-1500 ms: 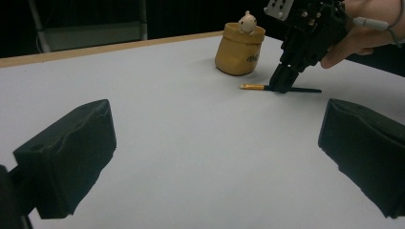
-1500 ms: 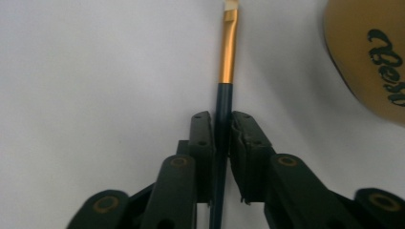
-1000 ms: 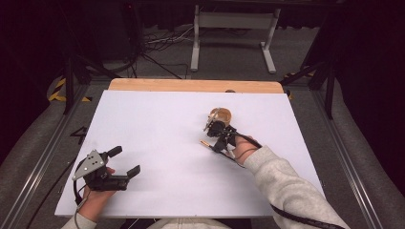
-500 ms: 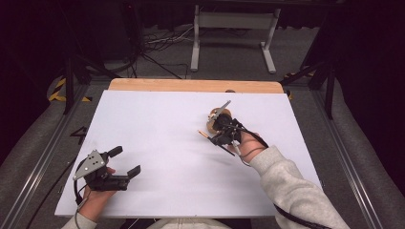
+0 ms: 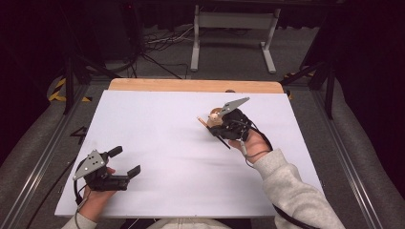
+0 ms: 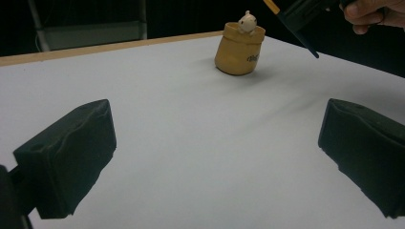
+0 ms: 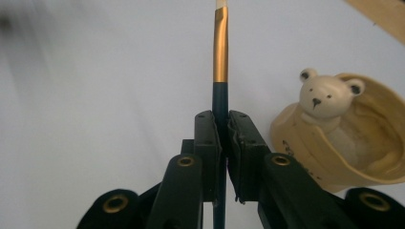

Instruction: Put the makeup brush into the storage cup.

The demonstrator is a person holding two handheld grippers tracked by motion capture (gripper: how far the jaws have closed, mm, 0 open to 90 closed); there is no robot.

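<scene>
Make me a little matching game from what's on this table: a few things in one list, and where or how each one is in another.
Things:
1. brush
2. bear pot
3. left gripper
4. right gripper

States:
A. jaws wide apart, nothing between them
B. stands upright on the white table
C. clamped between two black jaws
D. shut on a thin dark handle

Pairs: 1-C, 2-B, 3-A, 4-D

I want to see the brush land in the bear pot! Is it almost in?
Picked up already: the right gripper is shut on the brush, off the table. In hand: it hangs just beside the bear pot. Left: tipping it into the pot and letting go. The left gripper waits open.
</scene>
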